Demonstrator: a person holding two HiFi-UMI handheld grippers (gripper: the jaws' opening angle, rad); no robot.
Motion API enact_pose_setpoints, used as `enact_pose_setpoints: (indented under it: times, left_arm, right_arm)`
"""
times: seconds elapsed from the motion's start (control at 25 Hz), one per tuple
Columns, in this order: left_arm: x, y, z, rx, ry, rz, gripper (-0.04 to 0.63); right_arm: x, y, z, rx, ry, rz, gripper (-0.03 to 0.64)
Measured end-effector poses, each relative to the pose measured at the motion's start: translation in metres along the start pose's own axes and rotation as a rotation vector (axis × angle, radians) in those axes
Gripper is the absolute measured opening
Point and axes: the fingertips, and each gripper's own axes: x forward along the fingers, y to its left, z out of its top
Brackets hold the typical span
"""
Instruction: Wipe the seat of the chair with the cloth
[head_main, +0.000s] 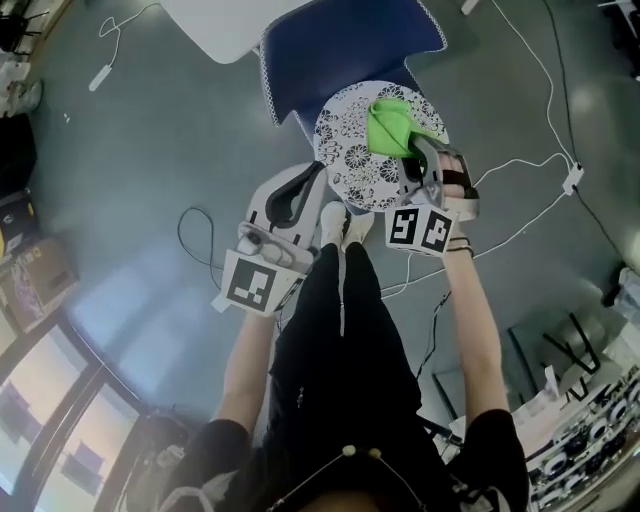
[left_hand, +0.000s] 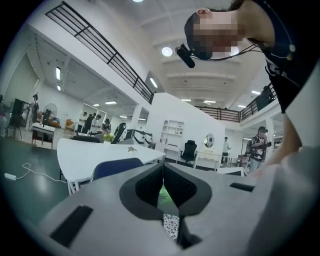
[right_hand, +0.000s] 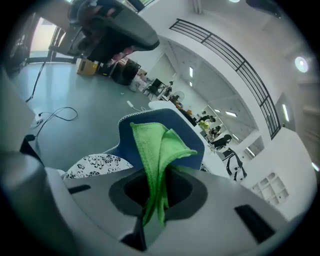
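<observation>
The chair has a round seat (head_main: 352, 150) with a black-and-white flower pattern and a blue backrest (head_main: 340, 45). A green cloth (head_main: 392, 126) hangs bunched over the right part of the seat, pinched in my right gripper (head_main: 413, 152). The right gripper view shows the cloth (right_hand: 155, 147) standing up between the shut jaws of my right gripper (right_hand: 159, 195), with the seat (right_hand: 97, 164) and backrest (right_hand: 186, 131) behind it. My left gripper (head_main: 316, 176) hovers by the seat's left edge. In its own view my left gripper (left_hand: 164, 186) has its jaws together with nothing held.
A white table (head_main: 225, 25) stands behind the chair. Cables (head_main: 530, 160) and a plug block (head_main: 572, 180) lie on the grey floor to the right, another cable (head_main: 195, 235) to the left. The person's shoes (head_main: 345, 222) stand just before the seat.
</observation>
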Motion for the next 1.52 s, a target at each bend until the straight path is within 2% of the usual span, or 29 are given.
enact_pose_setpoints:
  times: [0.2, 0.6, 0.88, 1.12, 1.28, 1.52]
  left_arm:
    - [0.008, 0.009, -0.056, -0.03, 0.077, 0.009, 0.008]
    - [0.012, 0.019, -0.132, -0.055, 0.215, 0.018, 0.008]
    - [0.013, 0.028, -0.157, -0.058, 0.267, 0.024, 0.008]
    - [0.022, 0.03, -0.165, 0.017, 0.309, -0.004, 0.008]
    - [0.025, 0.032, -0.165, 0.033, 0.313, -0.015, 0.008]
    - [0.022, 0.035, -0.165, 0.016, 0.313, -0.001, 0.008]
  right_arm:
    - [0.068, 0.044, -0.031, -0.141, 0.01, 0.035, 0.052]
    - [0.17, 0.098, -0.079, -0.321, 0.012, 0.067, 0.052]
    - [0.215, 0.119, -0.1, -0.333, 0.037, 0.125, 0.052]
    - [0.235, 0.138, -0.113, -0.278, 0.069, 0.154, 0.052]
    - [0.236, 0.149, -0.112, -0.273, 0.078, 0.186, 0.052]
    - [0.217, 0.173, -0.112, -0.308, 0.066, 0.244, 0.052]
